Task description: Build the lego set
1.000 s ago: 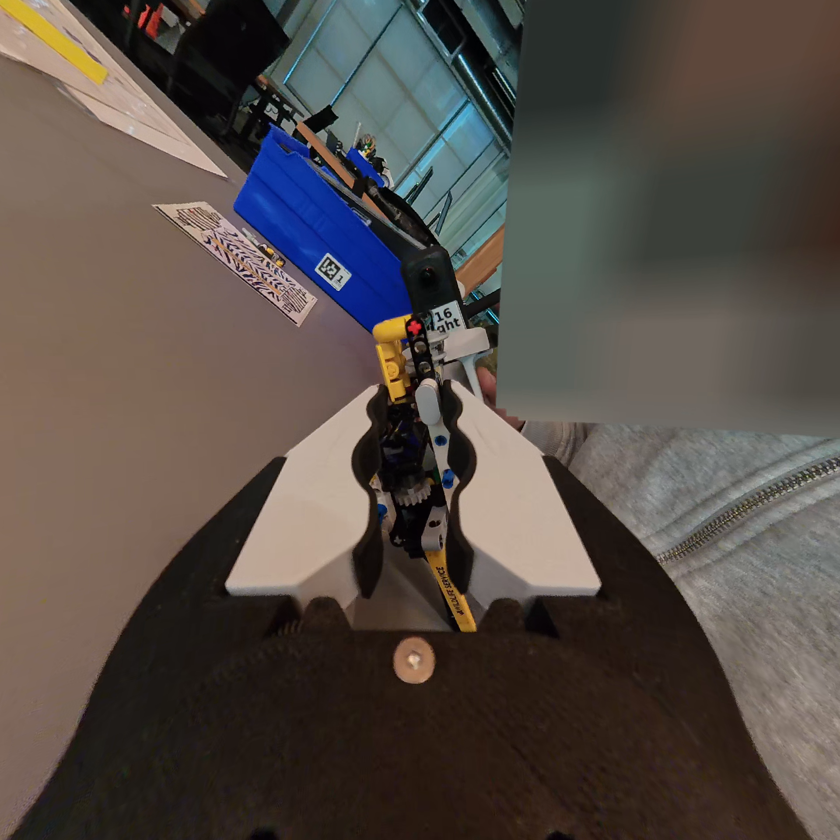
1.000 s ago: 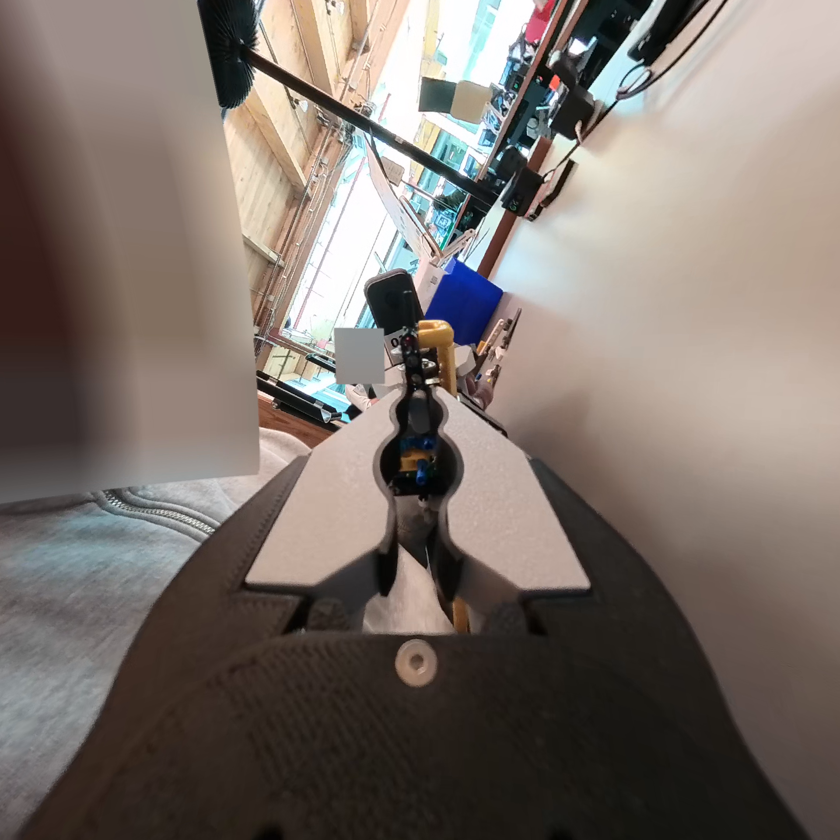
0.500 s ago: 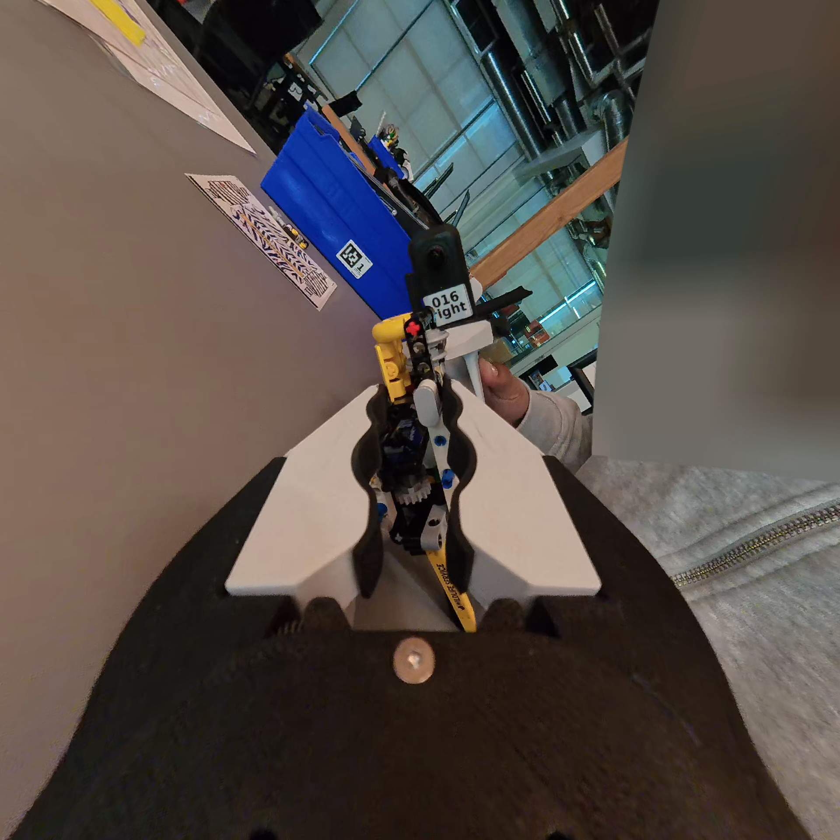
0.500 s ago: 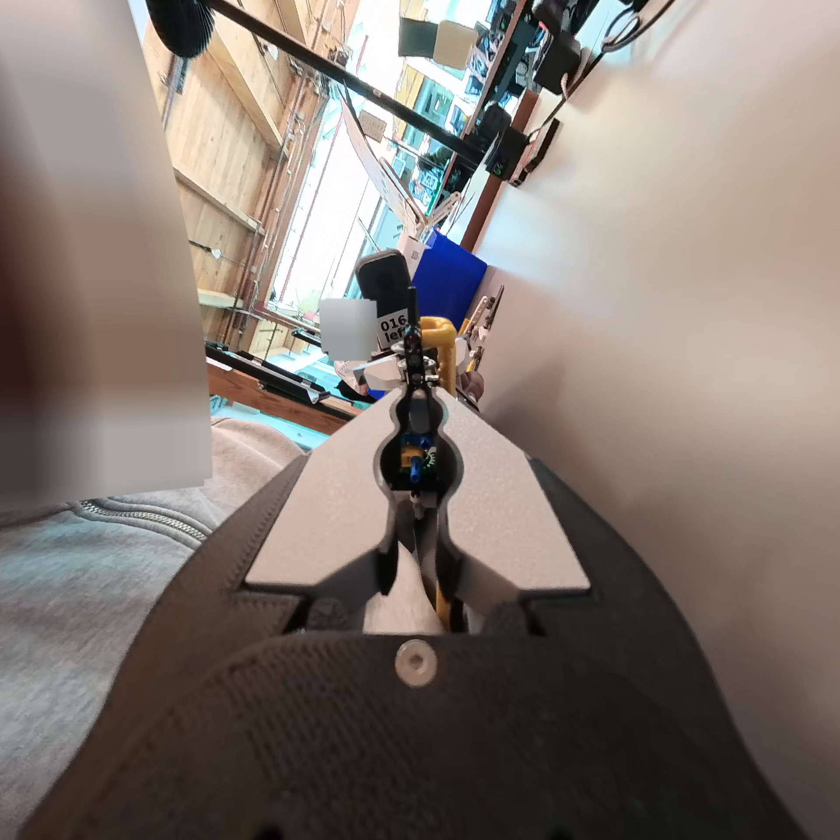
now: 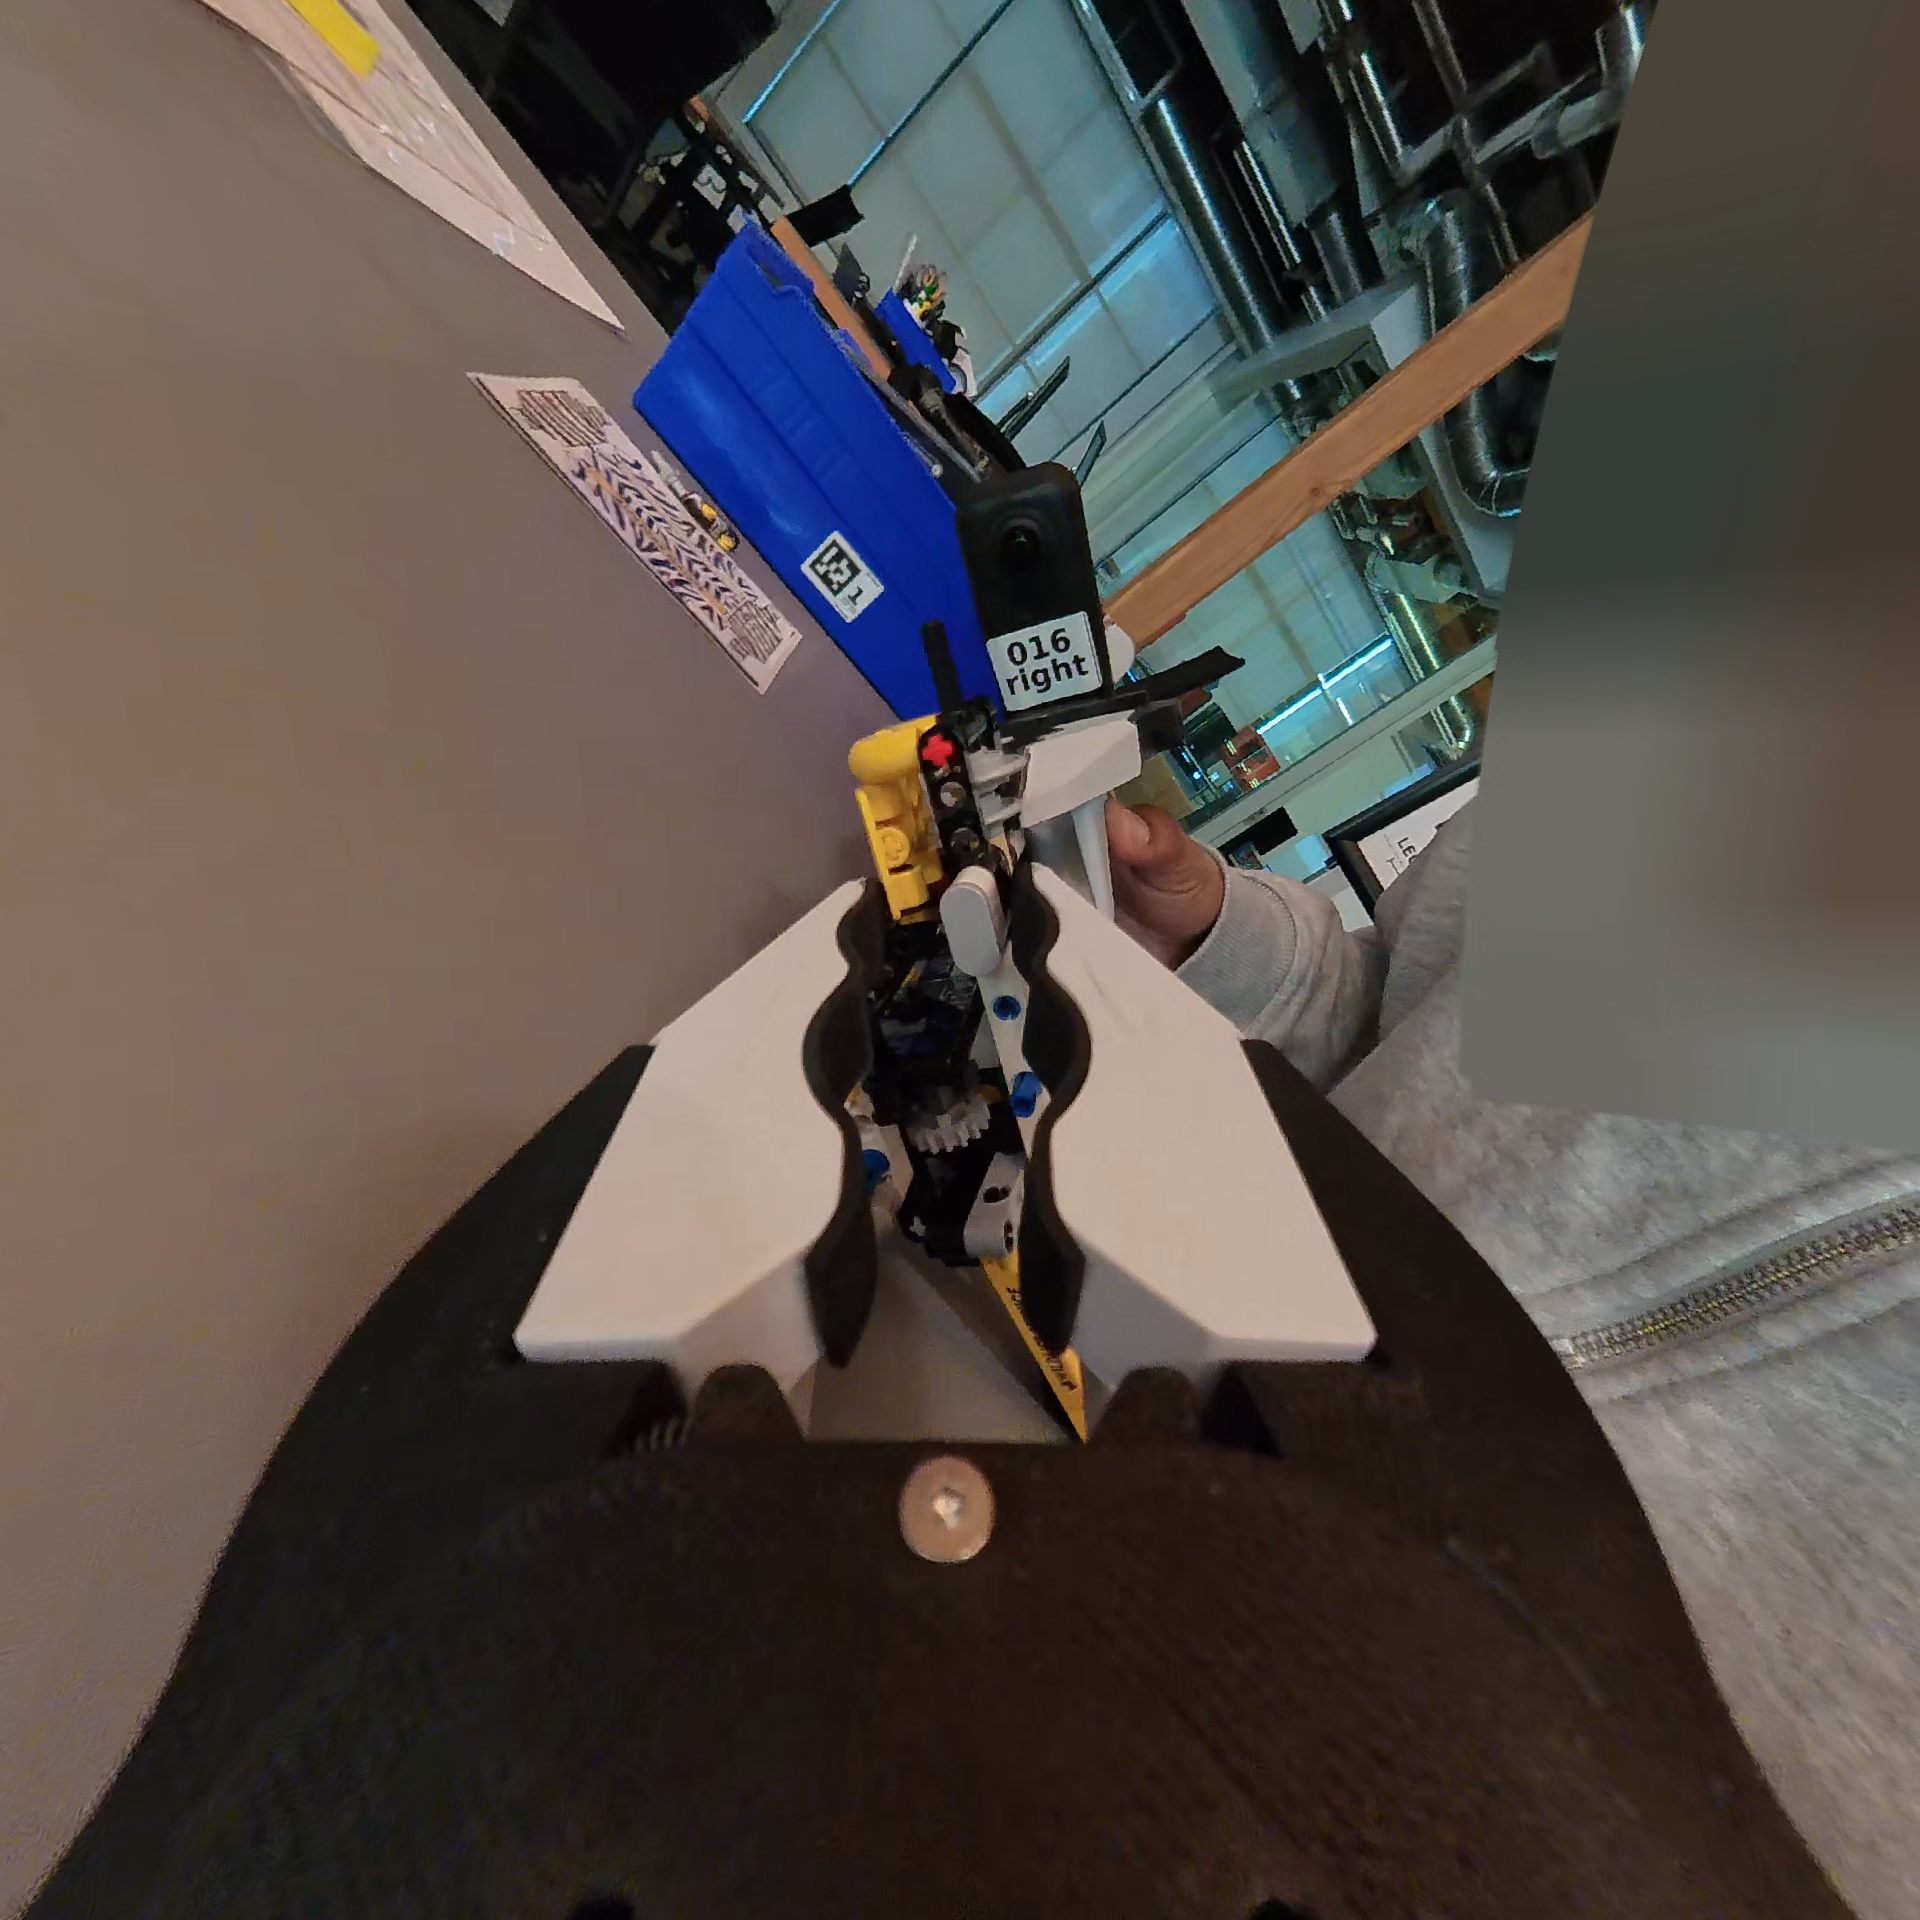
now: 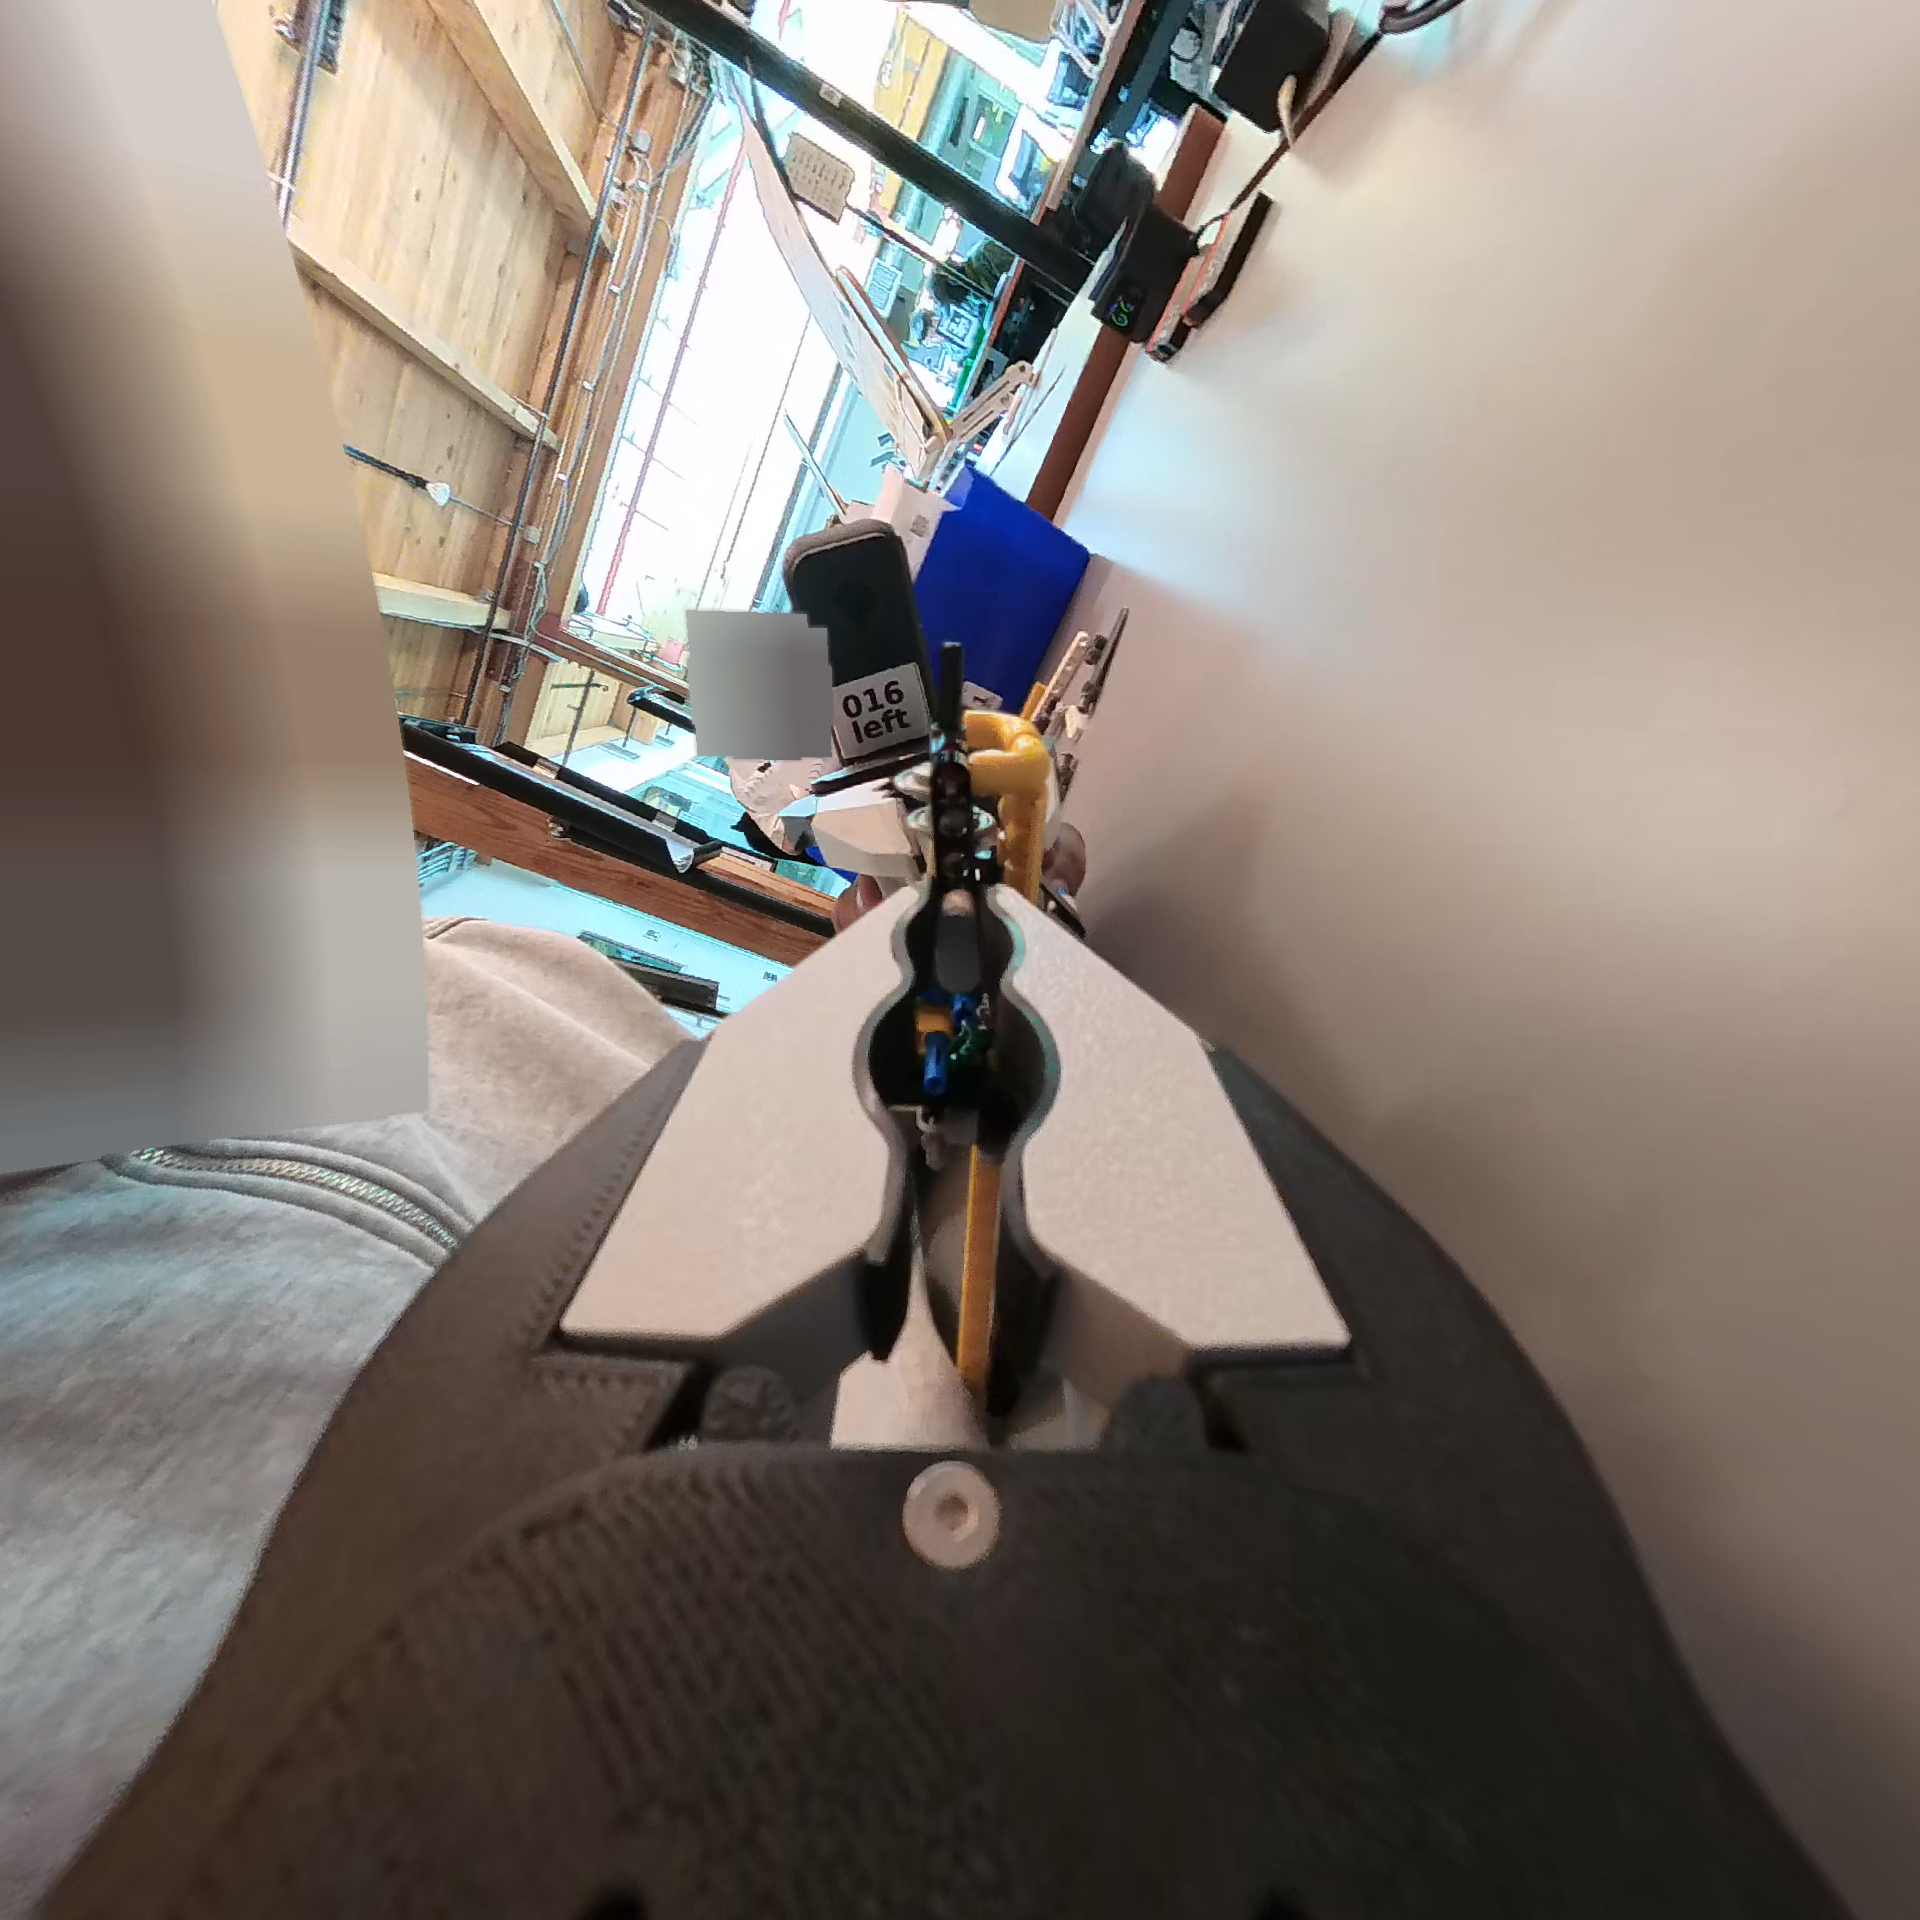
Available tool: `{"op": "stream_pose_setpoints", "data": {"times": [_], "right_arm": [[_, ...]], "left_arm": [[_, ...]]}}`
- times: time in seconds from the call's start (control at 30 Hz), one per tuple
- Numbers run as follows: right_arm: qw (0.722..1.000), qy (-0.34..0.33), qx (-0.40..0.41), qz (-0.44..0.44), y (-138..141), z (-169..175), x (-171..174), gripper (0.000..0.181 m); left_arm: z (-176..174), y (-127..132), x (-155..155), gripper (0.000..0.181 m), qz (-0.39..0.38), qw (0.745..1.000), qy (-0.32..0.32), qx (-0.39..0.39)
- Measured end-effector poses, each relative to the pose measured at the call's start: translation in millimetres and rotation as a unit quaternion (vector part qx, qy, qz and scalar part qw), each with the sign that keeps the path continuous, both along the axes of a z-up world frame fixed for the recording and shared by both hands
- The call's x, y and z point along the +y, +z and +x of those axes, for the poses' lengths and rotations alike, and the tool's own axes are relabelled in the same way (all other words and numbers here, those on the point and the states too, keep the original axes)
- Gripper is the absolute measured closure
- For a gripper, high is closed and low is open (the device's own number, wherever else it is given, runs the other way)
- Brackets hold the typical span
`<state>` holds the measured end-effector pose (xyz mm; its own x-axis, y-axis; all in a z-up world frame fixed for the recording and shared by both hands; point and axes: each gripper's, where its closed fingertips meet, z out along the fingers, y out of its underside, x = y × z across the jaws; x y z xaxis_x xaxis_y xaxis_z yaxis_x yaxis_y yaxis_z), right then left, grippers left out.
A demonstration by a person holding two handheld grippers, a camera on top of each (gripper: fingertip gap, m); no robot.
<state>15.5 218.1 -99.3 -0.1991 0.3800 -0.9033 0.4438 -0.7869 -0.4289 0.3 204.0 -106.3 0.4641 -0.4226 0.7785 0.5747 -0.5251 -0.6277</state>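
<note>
A lego model of yellow, black and white technic parts, with a thin black axle sticking out of its far end, is held in the air beside the table. My left gripper is shut on its near part. My right gripper faces it from beyond and clamps the far end. In the right wrist view my right gripper is shut on the same model, with the left gripper opposite. The model's middle is hidden between the pads.
The grey table tilts across the left wrist view, bearing a blue bin, a sticker sheet and instruction pages. A hand and a grey zip hoodie are close on the right. Loose parts lie by the bin.
Both grippers stay shut on the model. The two views have swung together, so the opposite gripper and its camera stand out more, and the black axle now shows above the model.
</note>
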Motion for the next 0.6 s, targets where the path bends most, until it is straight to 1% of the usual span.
{"op": "stream_pose_setpoints", "data": {"times": [0.17, 0.23, 0.33, 0.5, 0.6], "right_arm": [[1.0, -0.002, -0.021, -0.007, -13.0, -5.8, 6.1, 0.176], [0.999, -0.005, -0.032, -0.018, -19.6, -8.6, 8.9, 0.176], [0.999, -0.01, -0.048, -0.009, -32.9, -12.3, 11.5, 0.176], [0.999, -0.013, -0.037, -0.03, -35.6, -13.5, 14.8, 0.177], [0.998, -0.013, -0.044, -0.05, -37.9, -13.8, 16.3, 0.176]], "left_arm": [[-5.3, -11.9, 5.6, 0.158, -0.033, 0.999, 0.007, -0.005], [-7.9, -17.4, 7.6, 0.158, -0.048, 0.999, 0.012, 0.006], [-9.9, -28.4, 11.3, 0.158, -0.075, 0.997, 0.02, 0.028], [-11.8, -32.4, 14.2, 0.157, -0.093, 0.995, 0.021, 0.019], [-10.8, -37.4, 13.7, 0.155, -0.108, 0.994, 0.016, 0.023]]}}
